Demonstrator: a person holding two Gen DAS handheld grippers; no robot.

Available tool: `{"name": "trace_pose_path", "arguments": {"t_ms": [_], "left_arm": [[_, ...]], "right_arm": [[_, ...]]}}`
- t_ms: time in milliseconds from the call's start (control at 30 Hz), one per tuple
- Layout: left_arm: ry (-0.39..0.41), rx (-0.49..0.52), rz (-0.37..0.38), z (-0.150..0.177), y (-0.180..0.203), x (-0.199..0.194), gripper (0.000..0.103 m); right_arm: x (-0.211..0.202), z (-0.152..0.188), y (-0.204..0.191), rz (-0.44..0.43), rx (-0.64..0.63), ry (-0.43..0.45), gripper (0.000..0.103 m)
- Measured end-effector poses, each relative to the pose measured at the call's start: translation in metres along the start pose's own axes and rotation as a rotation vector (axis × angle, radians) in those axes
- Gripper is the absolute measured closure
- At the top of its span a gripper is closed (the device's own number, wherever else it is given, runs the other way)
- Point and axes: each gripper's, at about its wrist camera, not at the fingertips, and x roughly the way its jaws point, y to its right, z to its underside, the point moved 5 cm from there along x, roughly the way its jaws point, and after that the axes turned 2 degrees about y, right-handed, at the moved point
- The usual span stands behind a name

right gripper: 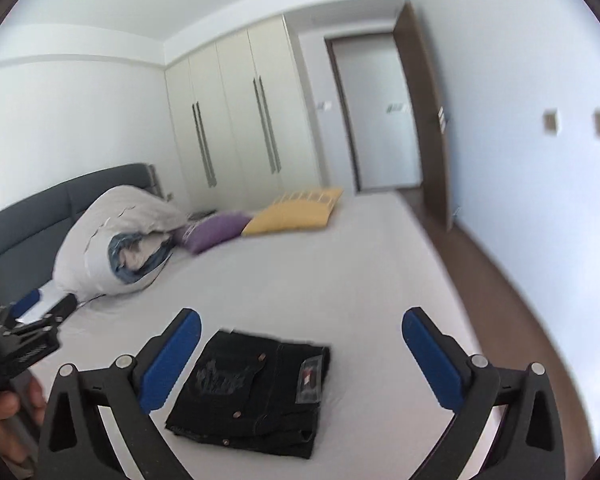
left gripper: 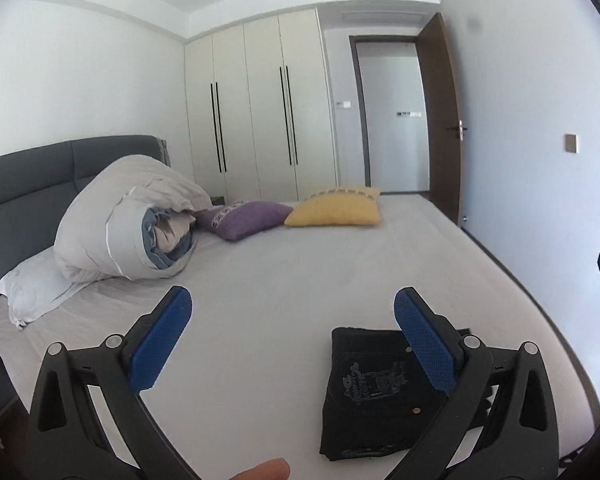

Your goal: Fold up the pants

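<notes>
Pants (right gripper: 252,388) sit folded on the bed (right gripper: 340,272); both claws (left gripper: 292,308) (right gripper: 300,328) spread, empty. A careless nudge could probably unfold the stack.

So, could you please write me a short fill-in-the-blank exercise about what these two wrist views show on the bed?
1. The black pants lie ____ into a compact stack on the grey bed sheet.
2. The left gripper and the right gripper both have their jaws ____.
3. Beside the purple cushion lies a ____ cushion.
4. The rolled duvet rests against the dark grey ____.

Missing words: folded; open; yellow; headboard
</notes>
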Motion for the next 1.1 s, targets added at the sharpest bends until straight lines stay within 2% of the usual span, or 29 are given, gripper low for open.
{"name": "trace_pose_path", "arguments": {"t_ms": [100,200,300,367,433,567,767,933,1100], "left_arm": [[0.066,0.004,0.056,-0.024,0.01,-0.053,0.0],[0.049,0.062,0.071,-0.043,0.02,-0.088,0.0],[-0.014,0.007,0.089,-0.06,0.009,-0.116,0.0],[-0.089,-0.033,0.112,-0.061,0.009,-0.124,0.0],[-0.111,-0.057,0.068,-0.059,0.006,-0.133,0.0],[-0.199,-0.091,0.048,-0.033,0.014,-0.132,0.0],[-0.345,-0.049,0.093,0.021,0.043,-0.112,0.0],[-0.417,-0.034,0.109,0.05,0.056,-0.096,0.0],[-0.44,-0.043,0.112,0.062,0.06,-0.083,0.0]], "right_arm": [[-0.054,-0.029,-0.01,0.009,-0.048,0.109,0.0],[-0.101,-0.057,-0.02,0.063,-0.099,0.204,0.0],[-0.133,-0.075,-0.026,0.093,-0.106,0.247,0.0],[-0.144,-0.078,-0.029,0.105,-0.101,0.213,0.0],[-0.146,-0.072,-0.03,0.111,-0.069,0.142,0.0],[-0.132,-0.036,-0.031,0.126,-0.005,-0.001,0.0],[-0.094,0.028,-0.031,0.126,0.079,-0.219,0.0],[-0.086,0.044,-0.039,0.141,0.039,-0.264,0.0],[-0.081,0.046,-0.042,0.145,0.019,-0.281,0.0]]}}
